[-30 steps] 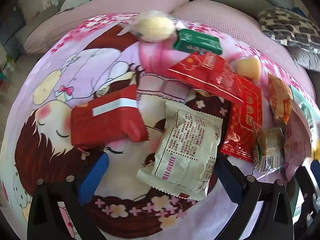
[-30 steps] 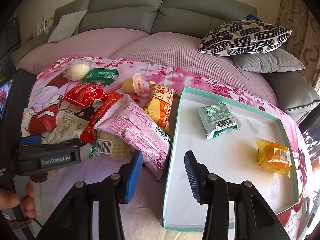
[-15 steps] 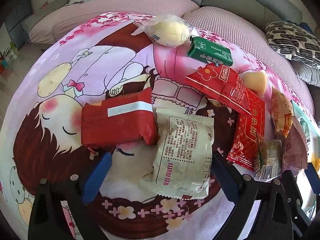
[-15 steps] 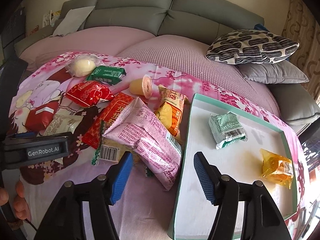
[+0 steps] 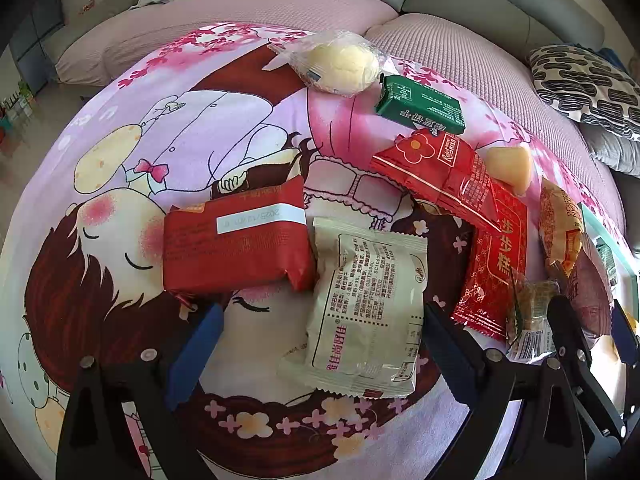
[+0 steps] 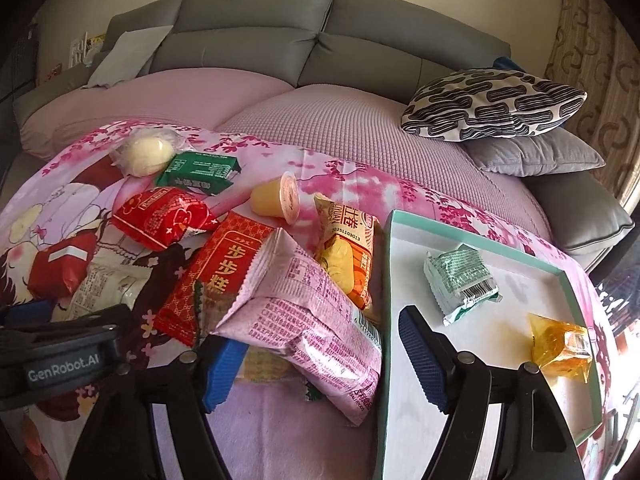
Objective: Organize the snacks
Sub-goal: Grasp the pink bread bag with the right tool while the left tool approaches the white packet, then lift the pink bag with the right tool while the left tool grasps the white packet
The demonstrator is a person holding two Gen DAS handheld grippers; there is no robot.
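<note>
Snacks, sorting in progress; early stage by the look of it.

Filed: tray (image 6: 472, 356), teal-rimmed, white floor, lying at 3 o'clock of the pile. Holds two items only: pale green packet (image 6: 460, 284) toward its 12 o'clock, yellow packet (image 6: 562, 346) at its 4 o'clock, well apart.

Unfiled, on the printed blanket (image 5: 188, 128):
- cream packet (image 5: 368, 308), centre, between the spread fingers of the left gripper (image 5: 320, 344); pads not touching it; jaws wide, nothing grasped.
- dark red packet (image 5: 236, 240), touching the cream one at its 9 o'clock.
- pink packet (image 6: 308, 312), just beside the tray's left rim, overlapping a clear-wrapped biscuit (image 5: 528, 316); it lies between the jaws of the right gripper (image 6: 320, 360), which have just been opening and are not pressing on it.
- red gold-lettered packet (image 5: 494, 268), red flower packet (image 5: 436, 172), orange packet (image 6: 348, 256), jelly cup (image 6: 278, 198), green packet (image 5: 420, 104), wrapped bun (image 5: 340, 66) at 12 o'clock.

Judgement: two stowed, some ten remaining; cream and pink packets look next in line.
</note>
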